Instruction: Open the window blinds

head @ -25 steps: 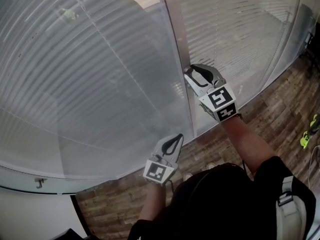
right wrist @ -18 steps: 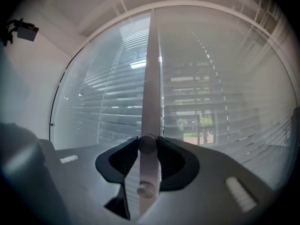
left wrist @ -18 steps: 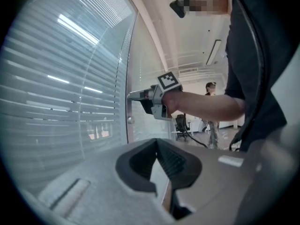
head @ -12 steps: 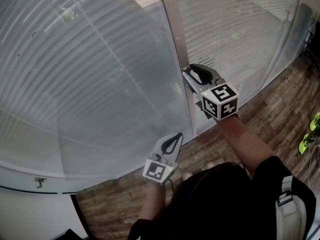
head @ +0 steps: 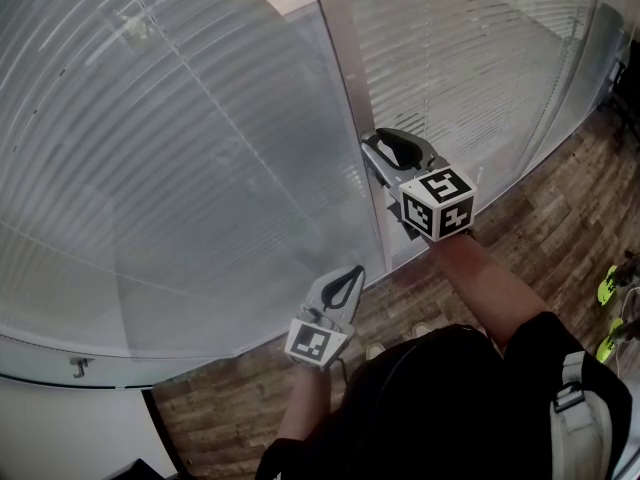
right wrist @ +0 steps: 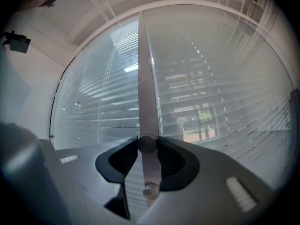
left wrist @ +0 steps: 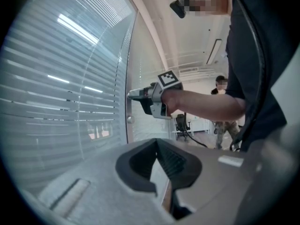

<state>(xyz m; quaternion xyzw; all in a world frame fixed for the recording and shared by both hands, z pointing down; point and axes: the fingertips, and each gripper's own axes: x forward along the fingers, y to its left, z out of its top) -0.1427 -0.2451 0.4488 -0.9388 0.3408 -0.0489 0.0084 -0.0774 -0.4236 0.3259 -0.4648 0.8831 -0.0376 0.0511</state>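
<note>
Starts at the far left with the window blinds [head: 150, 168], lowered over the wide pane behind the glass, slats horizontal and lying nearly shut. Holds the left gripper [head: 352, 276] low and close to the body, forearm bent in, pointing level toward the glass near the pane's lower edge. Shows its jaws closed tip to tip with nothing between them. Reaches higher and further right with the other arm, elbow only slightly bent, marker cube [head: 437, 203] tipped up toward the head, right gripper [head: 372, 153] level against the grey mullion [head: 345, 58] that divides the two panes. Clamps both pads on a round knob [right wrist: 146, 144] standing out from that mullion, with a second, smaller knob [right wrist: 151, 190] just below it. Ends at the right with the narrower pane, slats there tilted enough to let trees and buildings show through, and wood-patterned floor [head: 540, 218] beneath.
</note>
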